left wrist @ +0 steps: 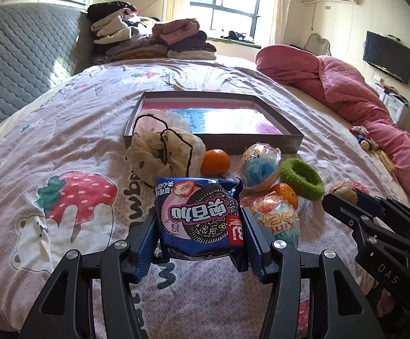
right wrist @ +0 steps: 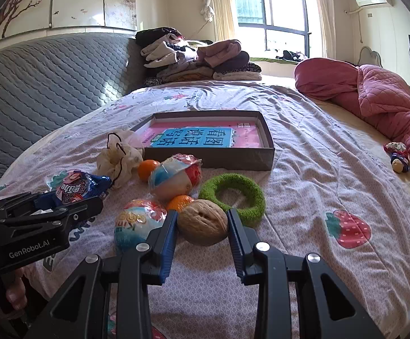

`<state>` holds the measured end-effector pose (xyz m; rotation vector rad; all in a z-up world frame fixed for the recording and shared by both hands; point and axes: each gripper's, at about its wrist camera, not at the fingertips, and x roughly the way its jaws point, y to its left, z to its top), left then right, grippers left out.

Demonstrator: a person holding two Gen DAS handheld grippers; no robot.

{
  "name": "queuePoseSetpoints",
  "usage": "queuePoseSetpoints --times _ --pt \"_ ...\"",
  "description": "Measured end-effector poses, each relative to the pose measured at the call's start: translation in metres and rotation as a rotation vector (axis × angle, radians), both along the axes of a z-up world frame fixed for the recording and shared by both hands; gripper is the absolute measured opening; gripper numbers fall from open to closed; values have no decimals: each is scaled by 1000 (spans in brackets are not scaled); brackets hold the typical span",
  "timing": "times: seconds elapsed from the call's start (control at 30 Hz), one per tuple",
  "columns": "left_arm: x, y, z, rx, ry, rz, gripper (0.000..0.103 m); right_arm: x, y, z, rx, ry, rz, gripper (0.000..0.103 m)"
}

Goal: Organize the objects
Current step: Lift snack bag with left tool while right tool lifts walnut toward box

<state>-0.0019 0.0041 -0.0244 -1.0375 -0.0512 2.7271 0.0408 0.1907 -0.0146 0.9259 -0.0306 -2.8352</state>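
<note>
1. A blue cookie packet [left wrist: 199, 220] is being held by its two side edges in the left gripper [left wrist: 200, 240], clear of the bedspread [left wrist: 63, 130], probably so it can be carried flat.
2. A walnut [right wrist: 203, 223] is being clamped across its width in the right gripper [right wrist: 202, 226], the jaws narrowed to fit its shell.
3. Just beyond both, two wrapped toy eggs [right wrist: 140, 223], two tangerines [left wrist: 215, 161], a green knitted ring [right wrist: 231, 195] and a cream scrunchie [left wrist: 162, 152] are being left loose on the bedspread.
4. Farther on, a shallow cardboard box [right wrist: 239, 159] is lying open, likely the place meant for everything.
</note>
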Motion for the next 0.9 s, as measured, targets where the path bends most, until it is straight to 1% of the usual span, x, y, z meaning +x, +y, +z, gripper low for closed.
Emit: queuePoseSetpoints --times 0.43,0.6,0.9 --pt "-10 0 14 13 28 12 57 -12 -5 17 6 49 17 35" --pt "-21 0 18 21 35 16 57 -22 -6 20 -6 49 25 35" --pt "-42 2 26 31 52 13 57 -42 -6 23 2 63 27 35"
